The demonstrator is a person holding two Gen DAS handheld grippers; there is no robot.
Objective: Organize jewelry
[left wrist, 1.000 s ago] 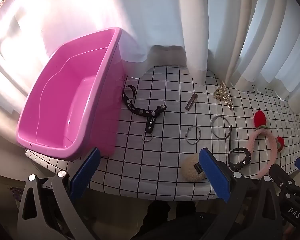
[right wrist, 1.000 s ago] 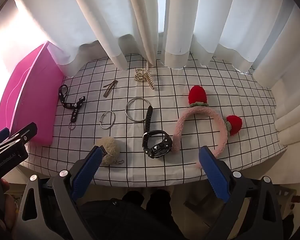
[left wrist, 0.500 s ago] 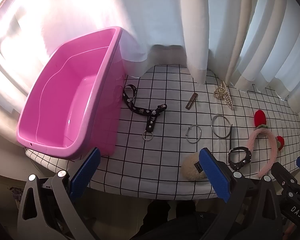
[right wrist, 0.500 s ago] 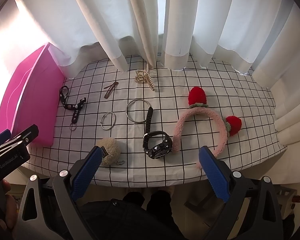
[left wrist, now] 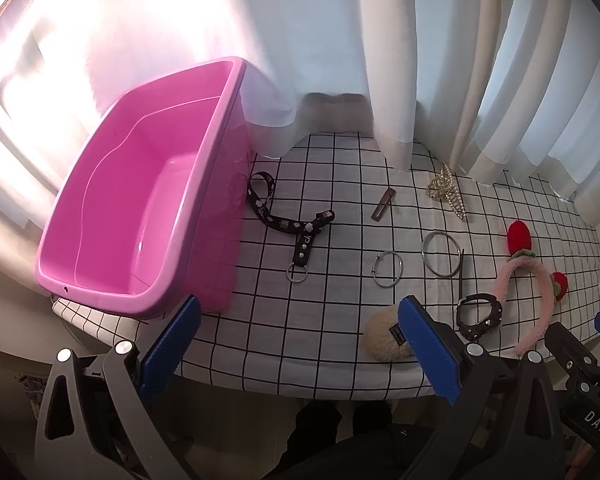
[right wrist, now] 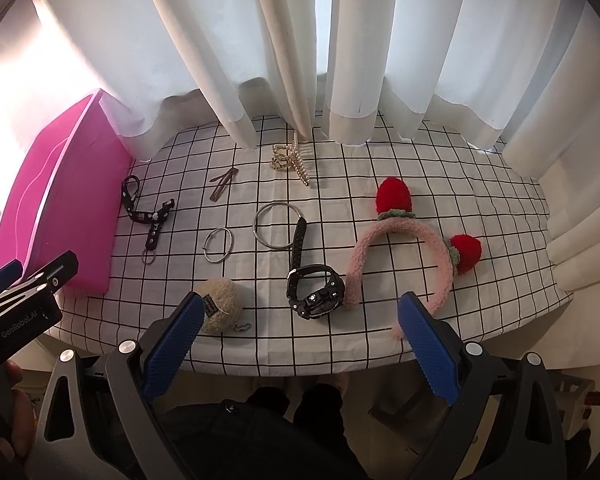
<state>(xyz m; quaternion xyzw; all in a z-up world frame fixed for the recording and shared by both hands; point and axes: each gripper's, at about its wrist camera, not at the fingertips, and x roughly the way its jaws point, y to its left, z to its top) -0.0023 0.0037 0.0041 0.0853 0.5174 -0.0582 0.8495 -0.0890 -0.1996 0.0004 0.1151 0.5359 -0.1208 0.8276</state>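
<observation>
A pink plastic bin stands with nothing inside on the left of a grid-patterned table. Spread on the cloth are a black strap with a ring, a brown hair clip, a gold claw clip, two silver bangles, a black watch, a beige pom-pom and a pink headband with red strawberries. My left gripper and right gripper hover open over the near edge, holding nothing.
White curtains hang behind the table and brush its far edge. The table's front edge lies just under both grippers. A person's dark-clothed legs show below. Each gripper appears at the side of the other's view.
Both grippers have drifted slightly back and up; the table items sit a little lower in the views. Nothing on the table has moved.
</observation>
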